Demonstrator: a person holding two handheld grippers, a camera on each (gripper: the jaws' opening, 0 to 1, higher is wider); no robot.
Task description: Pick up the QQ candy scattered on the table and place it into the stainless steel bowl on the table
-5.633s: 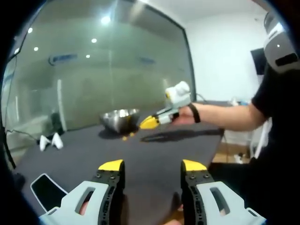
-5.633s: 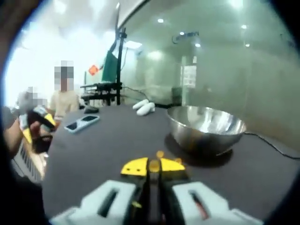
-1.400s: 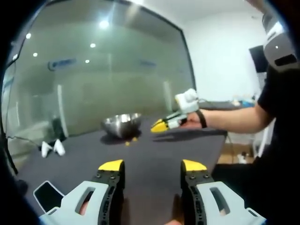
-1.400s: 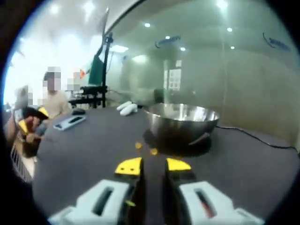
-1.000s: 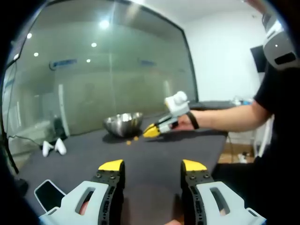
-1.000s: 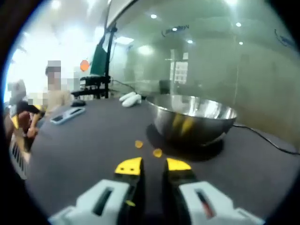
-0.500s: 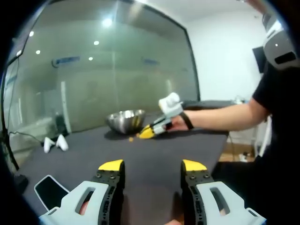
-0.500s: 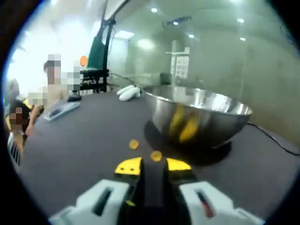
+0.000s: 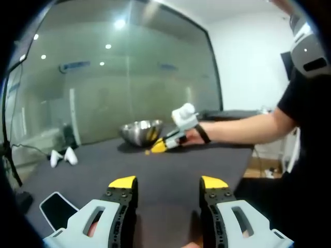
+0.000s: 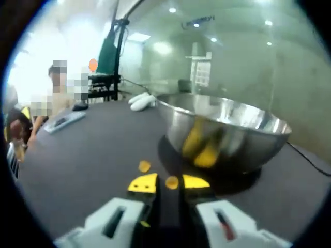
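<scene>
Right gripper (image 10: 169,182) low over the dark table (image 10: 77,160), jaws narrowly parted with one orange QQ candy (image 10: 171,182) sitting between the yellow tips; can't tell if it's pinched. Second candy (image 10: 144,166) lies just left and slightly farther. Stainless steel bowl (image 10: 227,132) right behind them, upright on the table. Left gripper (image 9: 168,183) near the table's near edge, jaws wide, nothing between. In its view the bowl (image 9: 140,132) is far across, white controllers (image 9: 63,156) far left, phone (image 9: 58,208) near left.

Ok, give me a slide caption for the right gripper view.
Right gripper with jaws open around an orange candy beside the stainless steel bowl; a second candy lies nearby.
</scene>
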